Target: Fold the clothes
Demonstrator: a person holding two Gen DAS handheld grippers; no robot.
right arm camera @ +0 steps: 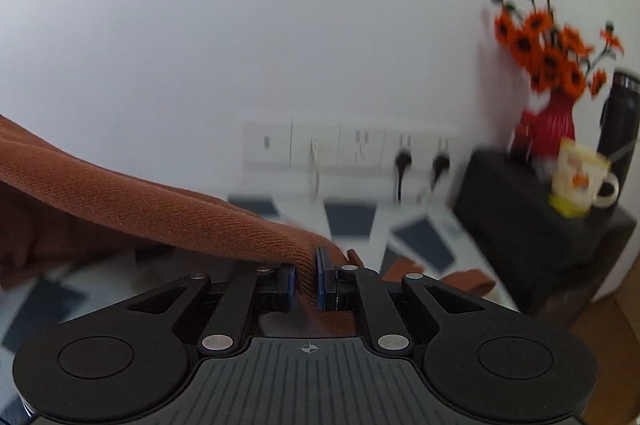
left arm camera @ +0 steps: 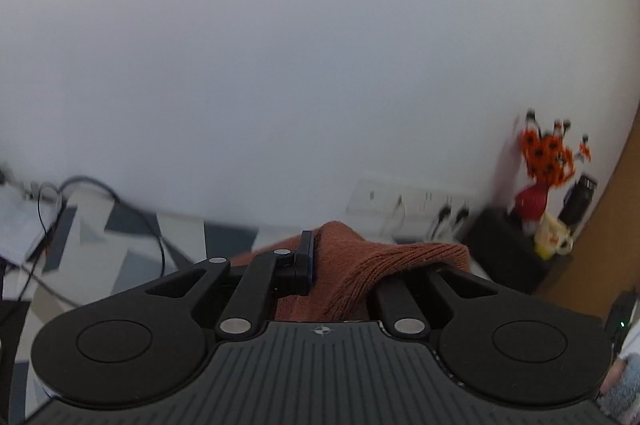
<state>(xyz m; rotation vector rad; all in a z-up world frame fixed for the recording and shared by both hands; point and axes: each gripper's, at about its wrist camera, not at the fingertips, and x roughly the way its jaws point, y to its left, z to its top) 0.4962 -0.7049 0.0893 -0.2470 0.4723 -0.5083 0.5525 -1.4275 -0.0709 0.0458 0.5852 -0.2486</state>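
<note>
A home room: wall sockets (right arm camera: pixel 352 147), flower vase (right arm camera: pixel 554 123), mug (right arm camera: pixel 580 181).

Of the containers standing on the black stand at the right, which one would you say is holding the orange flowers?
The red ribbed vase holds the orange flowers. The pale mug in front of it and the tall black bottle to its right hold none.

Black side cabinet (right arm camera: pixel 532 221) blocks the right; red vase (right arm camera: pixel 554 125), mug (right arm camera: pixel 580 181) and dark flask (right arm camera: pixel 620 117) crowd its top. Left of cabinet: open patterned table (right arm camera: pixel 352 221), plugged wall sockets (right arm camera: pixel 352 145) behind.
</note>
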